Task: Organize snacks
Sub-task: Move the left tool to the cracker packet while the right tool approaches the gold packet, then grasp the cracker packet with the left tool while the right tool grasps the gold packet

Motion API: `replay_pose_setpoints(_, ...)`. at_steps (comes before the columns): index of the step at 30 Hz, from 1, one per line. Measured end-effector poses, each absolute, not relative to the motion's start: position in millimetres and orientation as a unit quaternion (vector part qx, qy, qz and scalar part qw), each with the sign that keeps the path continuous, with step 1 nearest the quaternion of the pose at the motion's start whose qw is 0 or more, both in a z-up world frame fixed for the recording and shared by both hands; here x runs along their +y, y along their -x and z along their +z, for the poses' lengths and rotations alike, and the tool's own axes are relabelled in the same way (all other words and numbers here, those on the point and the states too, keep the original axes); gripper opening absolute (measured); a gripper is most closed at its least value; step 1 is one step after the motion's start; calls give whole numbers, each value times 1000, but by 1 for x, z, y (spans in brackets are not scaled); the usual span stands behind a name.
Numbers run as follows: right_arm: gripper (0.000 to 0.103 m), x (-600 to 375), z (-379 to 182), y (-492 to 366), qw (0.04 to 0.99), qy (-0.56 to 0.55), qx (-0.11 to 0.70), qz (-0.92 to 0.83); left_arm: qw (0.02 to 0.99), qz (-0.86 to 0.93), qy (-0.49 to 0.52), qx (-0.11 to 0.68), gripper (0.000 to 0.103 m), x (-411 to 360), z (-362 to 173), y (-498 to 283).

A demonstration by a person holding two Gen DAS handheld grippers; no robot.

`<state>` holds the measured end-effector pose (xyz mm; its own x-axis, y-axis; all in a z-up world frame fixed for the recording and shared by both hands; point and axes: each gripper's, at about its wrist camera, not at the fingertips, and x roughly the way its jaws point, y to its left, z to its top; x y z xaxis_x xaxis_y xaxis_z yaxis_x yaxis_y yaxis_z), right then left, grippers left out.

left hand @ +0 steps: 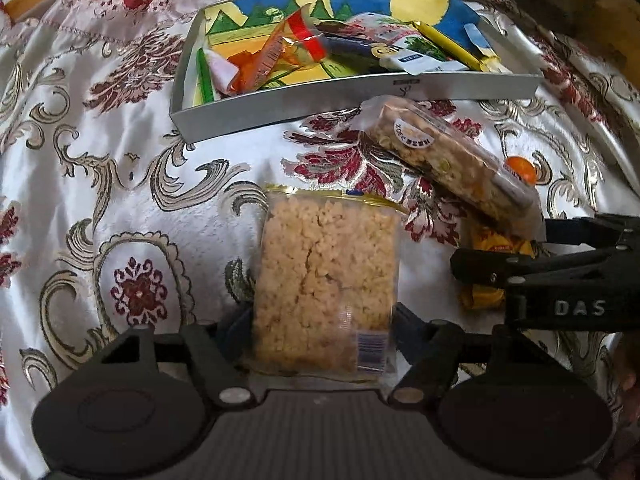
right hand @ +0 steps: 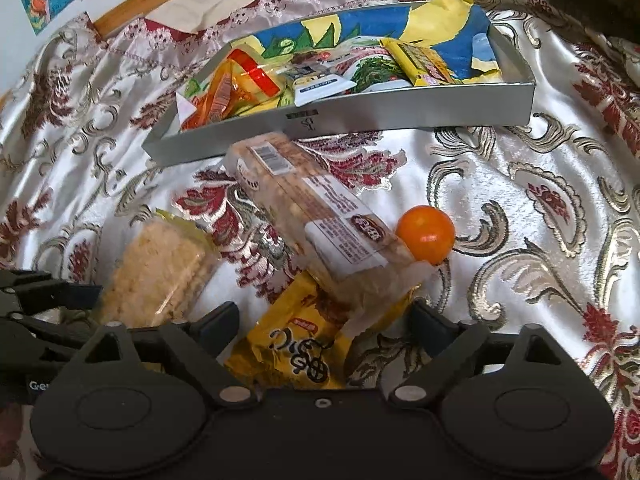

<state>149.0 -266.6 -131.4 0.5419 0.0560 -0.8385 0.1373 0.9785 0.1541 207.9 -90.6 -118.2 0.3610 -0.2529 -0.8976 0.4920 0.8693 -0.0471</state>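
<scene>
Right now we have our left gripper (left hand: 324, 320) pinching a clear-wrapped puffed rice cake (left hand: 326, 284), its fingers pressed against both sides of the pack just above the patterned satin cloth (left hand: 120, 168). Our right gripper (right hand: 324, 320) is spread, its fingers straddling a yellow snack packet (right hand: 296, 344) without squeezing it. A long nut bar (right hand: 316, 216) lies slanted across that packet's far end, partly covering it, and a small orange fruit (right hand: 426, 233) sits touching the bar's near end. Beyond them stands the silver tray (left hand: 360, 94), already holding several wrapped snacks. From the left wrist we see only a sliver of the fruit behind the bar; the right wrist shows it whole, plus the bar's printed label.
</scene>
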Motion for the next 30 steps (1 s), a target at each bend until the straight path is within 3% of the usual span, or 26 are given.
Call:
replay_pose_setpoints(3,64,-266,-129,-146,871,-86,482,-27,814,-221,-98,528,75,-86,-115,-208)
replay_pose_setpoints(4,50,-268,-128,-145,871,-86,483,-30,814,-219,-91,531,75,-83,-113,-208)
replay_pose_setpoints(14,49,-271,-116,-122,867,-114,483,-43,821,-225,-124,510,76,-92,-119,-210)
replay_pose_setpoints(30,48,-276,-82,-41,860,-282,424,-36,807,-222,-42,546,74,-73,-91,-168)
